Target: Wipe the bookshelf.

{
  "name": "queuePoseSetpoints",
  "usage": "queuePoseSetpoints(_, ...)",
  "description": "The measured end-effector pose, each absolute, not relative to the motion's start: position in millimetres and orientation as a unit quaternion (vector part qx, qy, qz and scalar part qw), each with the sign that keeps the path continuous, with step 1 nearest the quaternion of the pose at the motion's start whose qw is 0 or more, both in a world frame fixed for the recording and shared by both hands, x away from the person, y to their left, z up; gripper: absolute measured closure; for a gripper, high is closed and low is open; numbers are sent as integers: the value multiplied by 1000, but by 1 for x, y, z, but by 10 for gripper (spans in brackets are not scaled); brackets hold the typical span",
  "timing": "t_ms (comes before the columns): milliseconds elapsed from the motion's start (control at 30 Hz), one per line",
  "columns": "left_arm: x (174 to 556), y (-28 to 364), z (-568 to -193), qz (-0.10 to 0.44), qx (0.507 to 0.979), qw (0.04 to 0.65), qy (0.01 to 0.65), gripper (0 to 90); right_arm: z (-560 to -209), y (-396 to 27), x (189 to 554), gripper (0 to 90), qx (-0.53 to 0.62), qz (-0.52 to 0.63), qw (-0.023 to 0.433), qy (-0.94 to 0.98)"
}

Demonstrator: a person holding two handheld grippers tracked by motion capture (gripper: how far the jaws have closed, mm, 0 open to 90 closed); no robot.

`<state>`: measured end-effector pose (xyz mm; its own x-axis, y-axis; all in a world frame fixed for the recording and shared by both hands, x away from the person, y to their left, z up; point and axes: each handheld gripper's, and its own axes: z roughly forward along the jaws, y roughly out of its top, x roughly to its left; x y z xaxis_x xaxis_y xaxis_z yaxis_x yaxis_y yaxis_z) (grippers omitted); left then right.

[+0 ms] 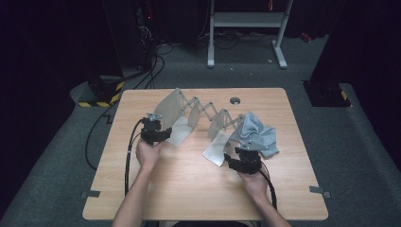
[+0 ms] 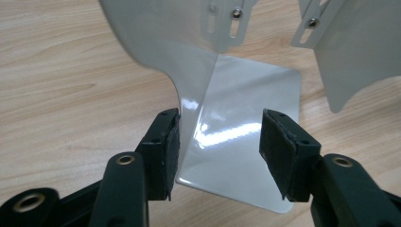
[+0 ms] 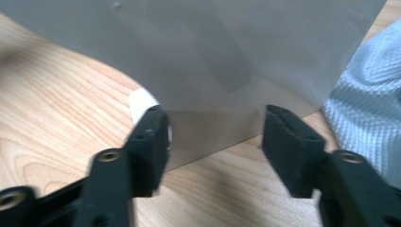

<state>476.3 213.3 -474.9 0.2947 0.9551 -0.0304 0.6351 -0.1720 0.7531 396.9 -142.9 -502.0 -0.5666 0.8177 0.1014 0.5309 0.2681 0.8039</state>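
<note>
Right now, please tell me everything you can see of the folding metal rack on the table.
The expandable rack looks like pale grey sheet metal: several L-shaped plates with rounded corners, joined by a zigzag of slotted, riveted scissor links. It stands stretched out across the wooden table, each plate with a glossy foot flat on the wood. The left gripper straddles the left end plate, one pad at its upright edge. The right gripper straddles the right end plate. A grey-blue cloth lies against that end.

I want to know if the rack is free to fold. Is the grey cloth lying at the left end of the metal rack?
No, in the high view the grey cloth lies at the right end of the metal rack, near the right gripper.
</note>
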Motion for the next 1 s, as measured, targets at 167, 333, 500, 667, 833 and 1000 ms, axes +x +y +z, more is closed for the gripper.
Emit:
queuePoseSetpoints(167,481,216,-471,235,716,358,551,497,-501,-151,400,529,434,418,167,780)
queuePoseSetpoints(333,484,217,-462,241,710,370,549,526,-501,-158,402,582,439,417,165,779)
queuePoseSetpoints(500,486,219,-461,239,710,367,552,582,-502,-164,405,640,443,415,162,778)
queuePoseSetpoints(667,486,220,-462,242,712,363,551,630,-504,-167,408,695,443,403,162,784)
queuePoseSetpoints(833,486,223,-461,235,713,366,551,738,-502,-169,411,723,452,394,165,783)
queuePoseSetpoints(1000,482,220,-462,237,719,363,543,819,-501,-172,414,737,454,386,169,785)
